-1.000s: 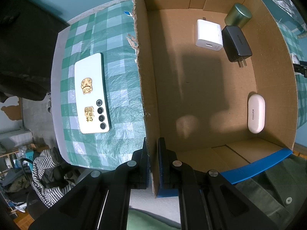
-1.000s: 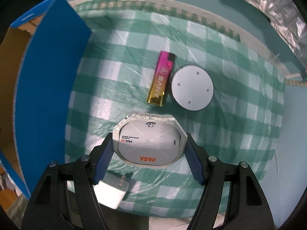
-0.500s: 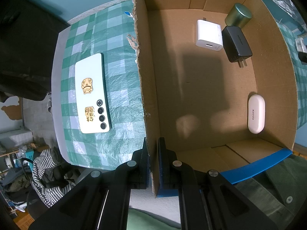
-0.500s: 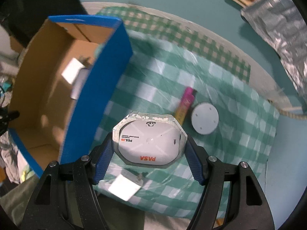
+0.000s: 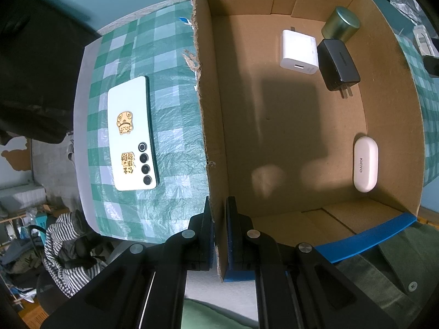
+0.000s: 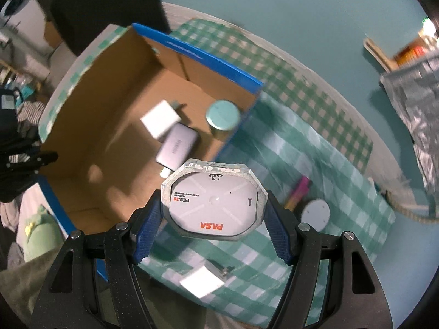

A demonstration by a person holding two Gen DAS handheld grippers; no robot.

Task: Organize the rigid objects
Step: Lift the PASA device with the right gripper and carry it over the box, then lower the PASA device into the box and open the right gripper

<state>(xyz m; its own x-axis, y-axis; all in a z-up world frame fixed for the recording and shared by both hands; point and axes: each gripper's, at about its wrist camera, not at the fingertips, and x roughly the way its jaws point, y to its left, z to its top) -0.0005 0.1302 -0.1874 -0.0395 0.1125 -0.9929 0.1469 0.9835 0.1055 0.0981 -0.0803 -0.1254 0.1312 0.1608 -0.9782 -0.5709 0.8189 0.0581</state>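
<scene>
My left gripper (image 5: 219,219) is shut on the near-left wall of the open cardboard box (image 5: 211,126). Inside lie a white charger (image 5: 299,52), a black charger (image 5: 338,64), a green-gold tin (image 5: 341,23) and a white earbud case (image 5: 365,164). My right gripper (image 6: 212,213) is shut on an octagonal grey-and-white puck marked PASA (image 6: 214,203), held in the air over the box's right wall (image 6: 233,137). The same box (image 6: 115,142), tin (image 6: 222,115) and chargers show blurred below it.
A white phone (image 5: 131,134) lies face down on the green checked tablecloth (image 5: 170,54) left of the box. Right of the box on the cloth are a pink-gold lighter (image 6: 297,192), a grey round disc (image 6: 315,213) and a white plug (image 6: 203,281). Clothes lie beyond the table edge.
My right gripper has risen with the puck and swung left toward the box, rolling as it went; the lighter and disc have dropped away to the right. The left gripper has not moved.
</scene>
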